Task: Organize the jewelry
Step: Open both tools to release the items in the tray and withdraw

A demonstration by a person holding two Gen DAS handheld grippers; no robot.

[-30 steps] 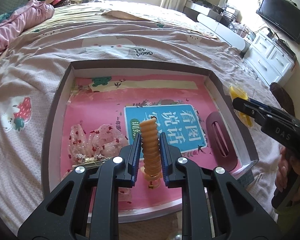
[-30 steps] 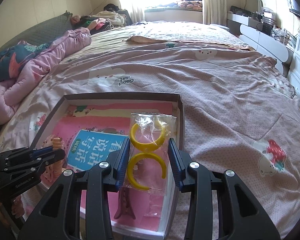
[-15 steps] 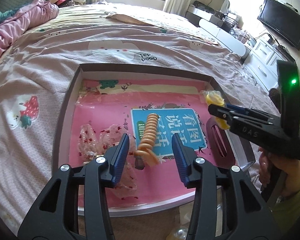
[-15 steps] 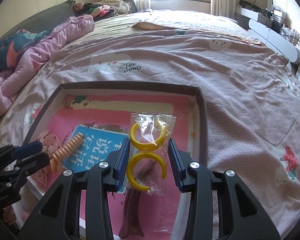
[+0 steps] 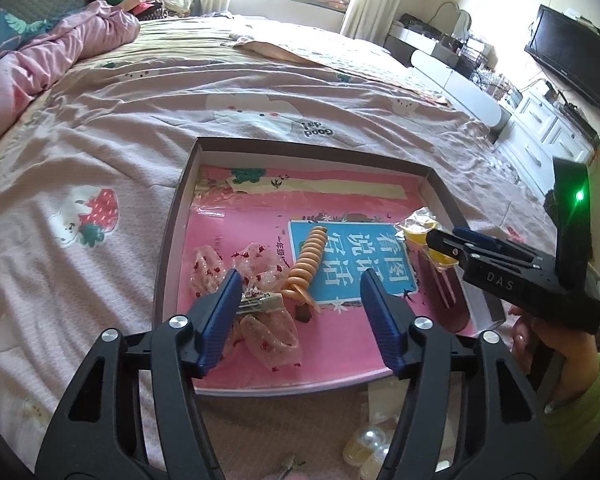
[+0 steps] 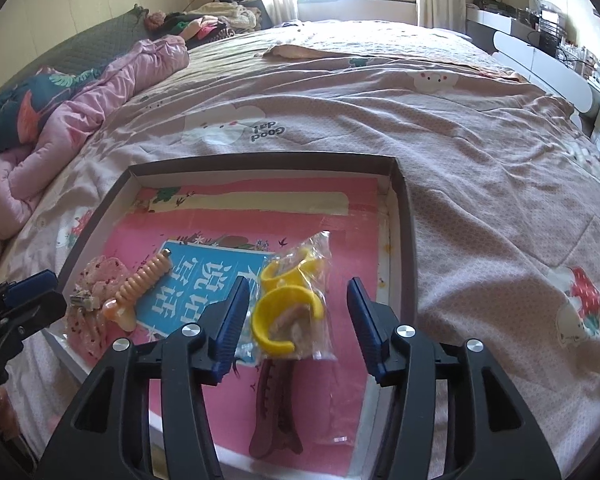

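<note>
Filling up nicely, the tray [image 5: 172, 240] on the bed is now holding four pieces: the orange spiral hair tie [image 5: 306, 258] lying across the blue label, the sheer pink bow clip [image 5: 256, 312] just left of it, the dark red hair claw [image 6: 276, 408] near the front right, and the bagged yellow hoops [image 6: 290, 304] resting partly on that claw. A few pale beads [image 5: 366, 446] and a small clip are lying on the bedspread in front of the tray, so by my reckoning work is remaining. Compared with a second ago, the left gripper [image 5: 300, 312] is no longer pinching the hair tie and the right gripper [image 6: 296, 320] is no longer clamping the hoops; both jaws are standing wide, holding nothing.
</note>
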